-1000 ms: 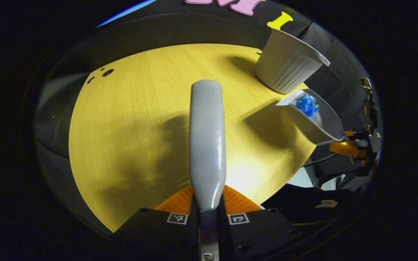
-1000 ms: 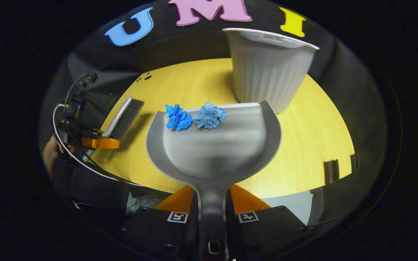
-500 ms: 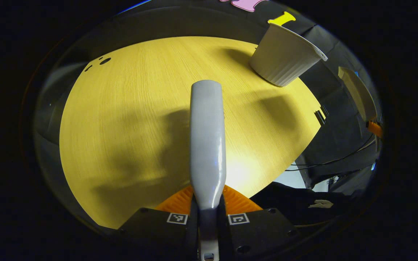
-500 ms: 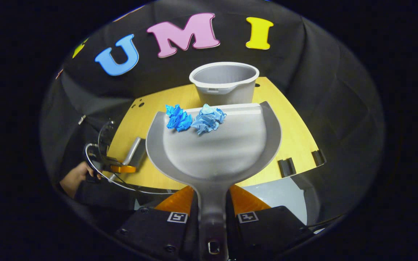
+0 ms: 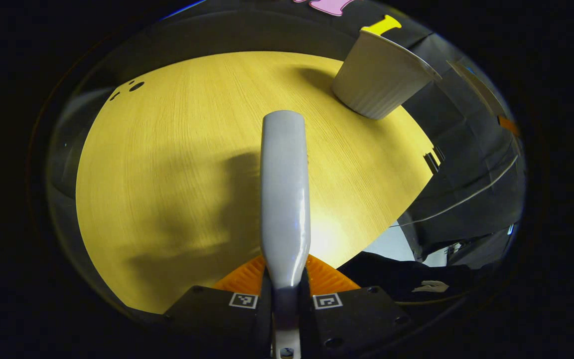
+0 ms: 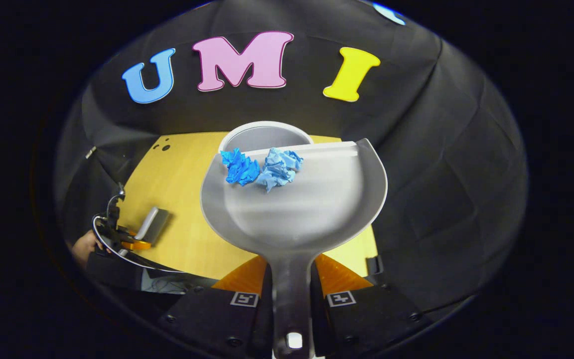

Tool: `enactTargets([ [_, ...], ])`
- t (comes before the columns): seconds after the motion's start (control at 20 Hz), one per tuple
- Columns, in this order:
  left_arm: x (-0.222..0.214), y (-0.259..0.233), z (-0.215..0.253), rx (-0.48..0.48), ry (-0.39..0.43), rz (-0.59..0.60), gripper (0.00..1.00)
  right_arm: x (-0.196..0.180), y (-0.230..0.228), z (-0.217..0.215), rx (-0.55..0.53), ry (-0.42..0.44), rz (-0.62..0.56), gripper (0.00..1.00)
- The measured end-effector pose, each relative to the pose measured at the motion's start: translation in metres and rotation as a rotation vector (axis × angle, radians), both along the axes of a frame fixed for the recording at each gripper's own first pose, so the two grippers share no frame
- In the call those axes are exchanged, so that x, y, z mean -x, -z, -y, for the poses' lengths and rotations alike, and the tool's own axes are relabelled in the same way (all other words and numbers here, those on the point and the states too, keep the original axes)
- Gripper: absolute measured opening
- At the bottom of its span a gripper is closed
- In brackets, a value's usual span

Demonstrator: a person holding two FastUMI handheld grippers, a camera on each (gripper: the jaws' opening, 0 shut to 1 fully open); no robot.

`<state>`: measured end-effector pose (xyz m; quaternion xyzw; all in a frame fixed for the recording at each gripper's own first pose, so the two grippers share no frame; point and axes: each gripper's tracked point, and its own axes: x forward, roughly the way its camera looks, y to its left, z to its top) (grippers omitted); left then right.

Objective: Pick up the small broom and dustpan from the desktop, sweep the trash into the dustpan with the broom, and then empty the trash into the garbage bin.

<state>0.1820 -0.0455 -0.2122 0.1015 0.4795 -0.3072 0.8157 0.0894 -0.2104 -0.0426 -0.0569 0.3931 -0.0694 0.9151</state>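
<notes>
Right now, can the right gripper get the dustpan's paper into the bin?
Probably yes: the dustpan held by the right gripper has its front lip above the open bin, nothing between.

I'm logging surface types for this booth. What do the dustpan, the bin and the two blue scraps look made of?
The grey scoop-shaped dustpan looks like smooth moulded plastic with a soft sheen. The pale ribbed garbage bin is probably matte plastic, given its fluted wall. The two crumpled blue scraps look like paper or thin film; their creases leave it open.

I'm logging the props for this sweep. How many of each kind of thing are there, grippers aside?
Paper wads: 2 (dark blue, light blue)
Dustpan: 1
Broom: 1
Garbage bin: 1
Total: 5
</notes>
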Motion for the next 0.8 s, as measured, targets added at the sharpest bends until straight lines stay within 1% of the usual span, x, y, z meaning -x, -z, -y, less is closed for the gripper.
enactTargets([
  [0.05, 0.001, -0.001, 0.002, 0.016, -0.014, -0.007, 0.26, -0.015, -0.003, 0.01, 0.041, -0.018, -0.008, 0.35],
  [0.2, 0.002, -0.004, 0.003, 0.056, -0.076, -0.011, 0.26, -0.062, 0.001, 0.035, 0.149, -0.066, -0.026, 0.35],
  [0.3, 0.002, -0.006, 0.006, 0.071, -0.135, -0.007, 0.26, -0.091, 0.01, 0.047, 0.211, -0.095, -0.04, 0.35],
  [0.4, 0.0, -0.009, 0.007, 0.093, -0.21, -0.013, 0.26, -0.118, 0.018, 0.048, 0.26, -0.156, -0.043, 0.35],
  [0.45, -0.002, -0.012, 0.006, 0.104, -0.254, -0.018, 0.29, -0.131, 0.021, 0.05, 0.292, -0.192, -0.036, 0.35],
  [0.5, -0.003, -0.014, 0.005, 0.117, -0.301, -0.025, 0.26, -0.143, 0.023, 0.05, 0.324, -0.232, -0.025, 0.35],
  [0.6, -0.005, -0.02, 0.004, 0.136, -0.389, -0.038, 0.26, -0.164, 0.029, 0.052, 0.377, -0.31, -0.011, 0.35],
  [0.65, -0.006, -0.023, 0.003, 0.133, -0.421, -0.036, 0.26, -0.171, 0.035, 0.05, 0.393, -0.342, -0.01, 0.35],
  [0.75, -0.01, -0.028, -0.001, 0.102, -0.459, -0.01, 0.26, -0.184, 0.036, 0.053, 0.426, -0.388, 0.009, 0.35],
  [0.8, -0.013, -0.03, -0.001, 0.089, -0.472, 0.003, 0.23, -0.194, 0.041, 0.055, 0.452, -0.403, 0.021, 0.35],
])
